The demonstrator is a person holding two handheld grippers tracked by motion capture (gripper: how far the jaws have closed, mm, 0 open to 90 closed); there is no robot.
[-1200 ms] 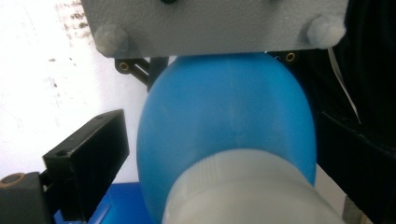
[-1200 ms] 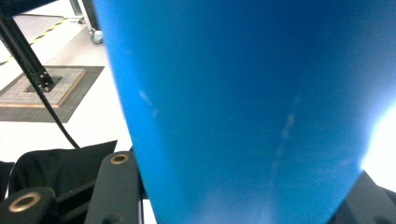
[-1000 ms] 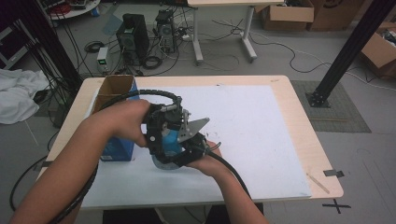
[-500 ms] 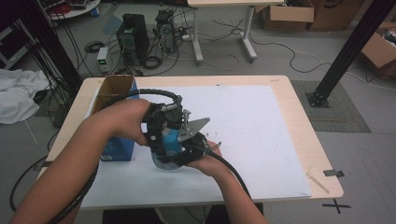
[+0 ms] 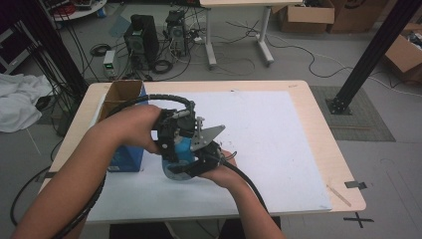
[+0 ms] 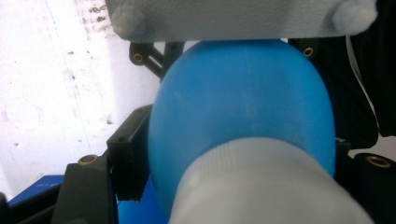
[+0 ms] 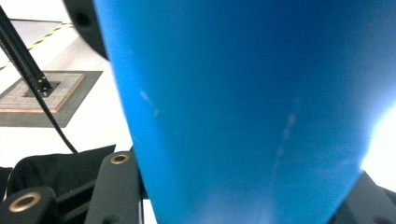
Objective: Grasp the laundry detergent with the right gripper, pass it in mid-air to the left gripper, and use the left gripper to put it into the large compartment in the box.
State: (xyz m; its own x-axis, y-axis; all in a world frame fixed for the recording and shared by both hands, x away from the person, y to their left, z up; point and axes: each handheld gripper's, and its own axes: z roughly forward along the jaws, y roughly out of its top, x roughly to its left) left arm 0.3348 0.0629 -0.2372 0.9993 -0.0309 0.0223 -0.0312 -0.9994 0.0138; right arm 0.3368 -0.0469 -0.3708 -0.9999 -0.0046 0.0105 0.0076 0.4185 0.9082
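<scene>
A blue rounded container (image 5: 182, 148) with a white neck (image 6: 261, 186) is held above the white mat, between both grippers. My left gripper (image 5: 179, 144) comes in from the left, and its black jaws press the container's blue body (image 6: 243, 107) on either side. My right gripper (image 5: 185, 168), topped by a grey three-cornered plate (image 5: 206, 134), comes from the lower right. Its jaws flank the container's blue wall (image 7: 243, 102), which looms very close to the camera. The two grippers crowd together and hide most of the container in the high view.
An open blue carton (image 5: 124, 99) with a brown inside stands at the table's left, just behind my left hand. The white mat (image 5: 278, 134) covers most of the wooden table (image 5: 318, 114). Black cables trail from both grippers.
</scene>
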